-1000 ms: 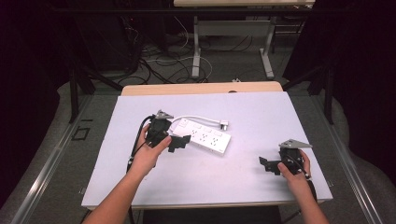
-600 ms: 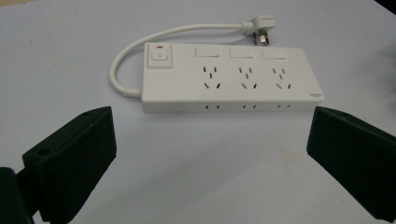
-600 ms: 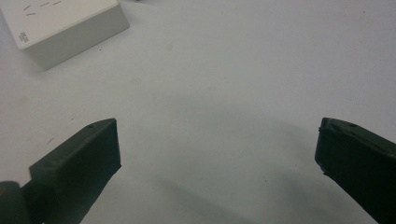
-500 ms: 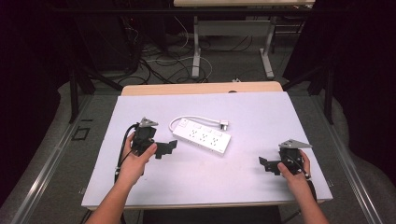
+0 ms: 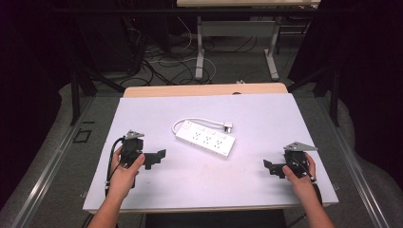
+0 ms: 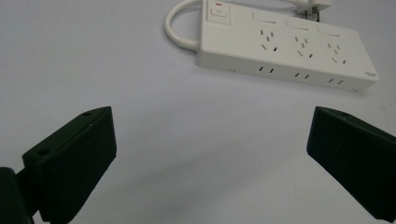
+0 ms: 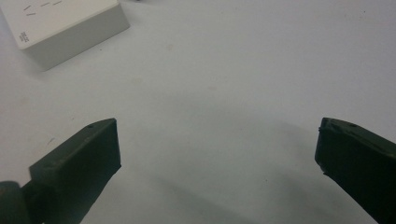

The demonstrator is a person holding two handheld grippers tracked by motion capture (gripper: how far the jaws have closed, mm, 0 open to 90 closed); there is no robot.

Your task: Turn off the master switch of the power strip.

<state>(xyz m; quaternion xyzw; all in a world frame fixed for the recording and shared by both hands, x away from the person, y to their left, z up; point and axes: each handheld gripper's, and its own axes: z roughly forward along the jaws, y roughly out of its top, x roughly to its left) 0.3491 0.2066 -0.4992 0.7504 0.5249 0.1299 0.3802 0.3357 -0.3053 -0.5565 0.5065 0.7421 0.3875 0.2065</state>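
**Lining up on the power strip from both ends**

The white power strip point(image 5: 205, 139) lies flat near the middle of the white table point(image 5: 142, 109), sockets up, its long axis running slightly down to my right. Its short cord point(image 5: 199, 121) loops off the switch end and curls along the far side, ending in the plug point(image 5: 228, 126) just beyond the strip's back edge.

I hold my left gripper point(image 5: 159, 156) near the table's left front, well apart from the strip, jaws spread wide with nothing between them. In the left gripper view the strip point(image 6: 285, 44) sits ahead and above the gap, the red-marked switch point(image 6: 218, 12) at its near-left corner. My right gripper point(image 5: 269, 166) rests near the right front edge, also spread and empty; the right gripper view catches just the strip's end corner point(image 7: 65, 25) at upper left.

My judgement is that the step in hand is a reach, and neither gripper is on the strip yet. To do it well I would:

- bring the left gripper forward, low over the table, so the jaws straddle the strip's narrow width rather than its length;
- aim for the body past the switch, so I do not press it or pinch the cord;
- keep the jaws fully spread until both sides of the casing sit inside them;
- keep the right gripper ready at the free end to steady it, since the smooth casing could slide on this surface.
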